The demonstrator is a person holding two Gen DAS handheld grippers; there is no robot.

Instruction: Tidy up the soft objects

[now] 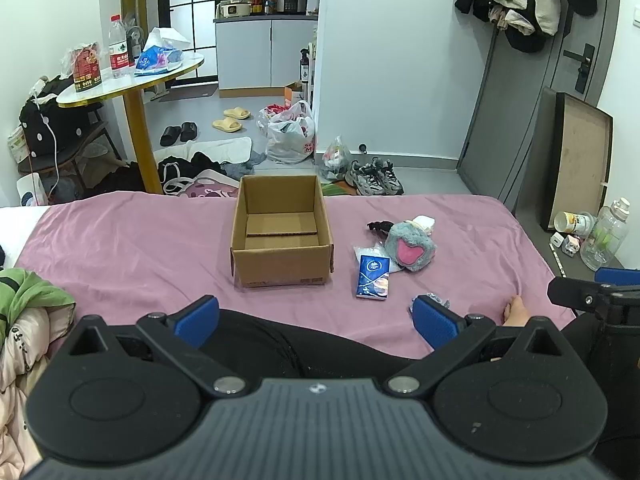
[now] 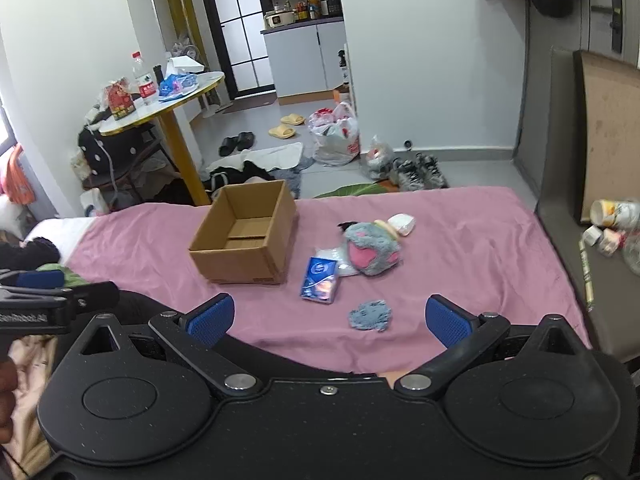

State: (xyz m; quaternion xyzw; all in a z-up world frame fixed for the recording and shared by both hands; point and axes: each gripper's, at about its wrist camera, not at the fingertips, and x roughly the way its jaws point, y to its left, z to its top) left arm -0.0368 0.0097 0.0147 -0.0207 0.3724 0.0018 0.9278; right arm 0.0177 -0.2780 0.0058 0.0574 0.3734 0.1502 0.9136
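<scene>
— While both claws hang above the near edge of the bed [image 1: 120, 240], where do the soft things lie?

— On the pink sheet: grey plush toy [image 2: 370, 250] right of the empty cardboard box [image 2: 244, 240], blue tissue pack [image 2: 319, 281] just in front, small grey-blue cloth [image 2: 370, 315] nearest.

— And the claws?

— Left claw [image 1: 316, 320] spread wide, gripping nothing; right claw [image 2: 330, 320] equally released, the cloth between its blue pads [image 2: 444, 320] but beyond them, untouched.

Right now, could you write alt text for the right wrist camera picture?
An open gripper hovers over a pink bedsheet where an empty cardboard box sits beside a blue packet, a grey plush toy and a small grey cloth. A cluttered room lies behind.
</scene>
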